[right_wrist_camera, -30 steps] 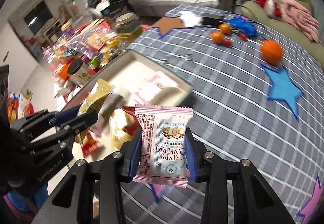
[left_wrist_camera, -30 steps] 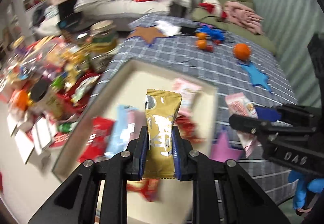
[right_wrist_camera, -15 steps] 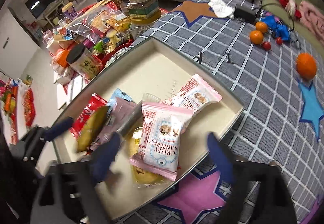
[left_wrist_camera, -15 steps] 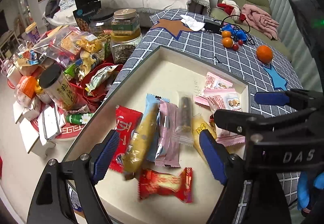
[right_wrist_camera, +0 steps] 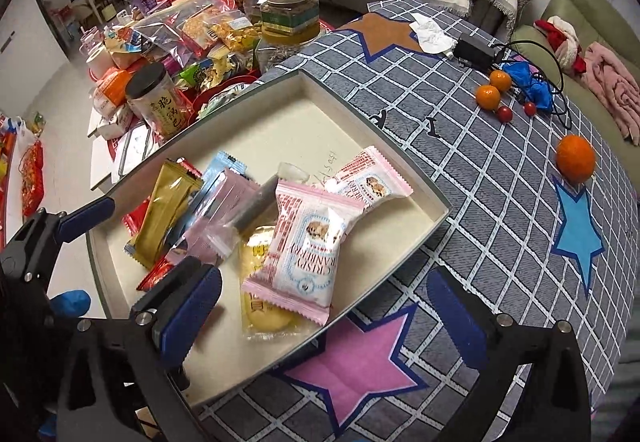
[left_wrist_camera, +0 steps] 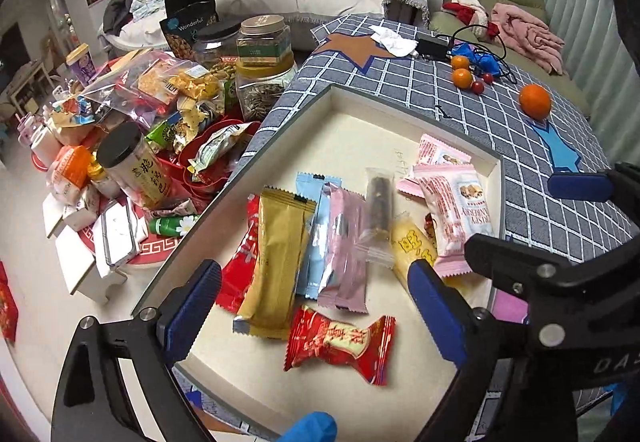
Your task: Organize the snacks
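Both packets have dropped out of the grips into the cream tray (left_wrist_camera: 404, 110), which sits on the checked surface (right_wrist_camera: 500, 178). The left gripper (left_wrist_camera: 316, 306) and right gripper (right_wrist_camera: 324, 302) have just been opening and stand released, jaws holding nothing. The gold packet (left_wrist_camera: 276, 262) lies between the left jaws; the pink cranberry packet (right_wrist_camera: 308, 250) lies just ahead of the right jaws.

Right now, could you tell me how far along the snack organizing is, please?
Done: the gold packet and the cranberry packet lie in the tray with other wrapped snacks. In hand: nothing; the left gripper and right gripper have just been opening their jaws, with nothing between them. Left: a large heap of bagged snacks and jars beside the tray.
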Motion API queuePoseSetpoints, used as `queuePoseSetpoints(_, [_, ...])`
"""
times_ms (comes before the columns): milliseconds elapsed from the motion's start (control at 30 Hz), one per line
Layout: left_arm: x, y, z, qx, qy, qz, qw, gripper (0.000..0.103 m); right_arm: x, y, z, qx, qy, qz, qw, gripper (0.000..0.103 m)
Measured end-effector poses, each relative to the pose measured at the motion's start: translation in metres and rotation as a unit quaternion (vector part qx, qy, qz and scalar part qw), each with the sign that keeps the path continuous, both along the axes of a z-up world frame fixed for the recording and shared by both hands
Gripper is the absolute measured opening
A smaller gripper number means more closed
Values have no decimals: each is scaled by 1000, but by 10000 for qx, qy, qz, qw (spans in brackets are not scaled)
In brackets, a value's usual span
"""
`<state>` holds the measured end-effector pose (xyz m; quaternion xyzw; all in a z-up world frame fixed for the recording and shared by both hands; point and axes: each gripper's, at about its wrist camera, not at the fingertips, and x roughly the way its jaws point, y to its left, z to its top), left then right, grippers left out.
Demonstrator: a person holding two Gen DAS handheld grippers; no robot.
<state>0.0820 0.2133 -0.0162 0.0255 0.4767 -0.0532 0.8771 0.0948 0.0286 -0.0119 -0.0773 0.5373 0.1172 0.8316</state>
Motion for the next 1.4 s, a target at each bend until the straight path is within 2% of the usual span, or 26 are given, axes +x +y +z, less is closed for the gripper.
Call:
queuePoseSetpoints(300, [-12, -2, 1, 169, 110, 14, 9998, 96, -15, 2, 5, -82, -66, 139, 9998, 103])
queuePoseSetpoints(433, [-18, -7, 2, 380, 28, -59, 9993, 96, -19, 1, 5, -121, -77, 164, 9998, 103])
queuePoseSetpoints(767, [-26, -16, 8, 538, -121, -214, 9983, 96, -24, -1, 6, -104, -71, 164, 9998, 103])
queuePoseSetpoints(1400, [-31, -22, 8, 555, -105, -281, 9980, 96, -29, -2, 4, -85, -9, 196, 9998, 103])
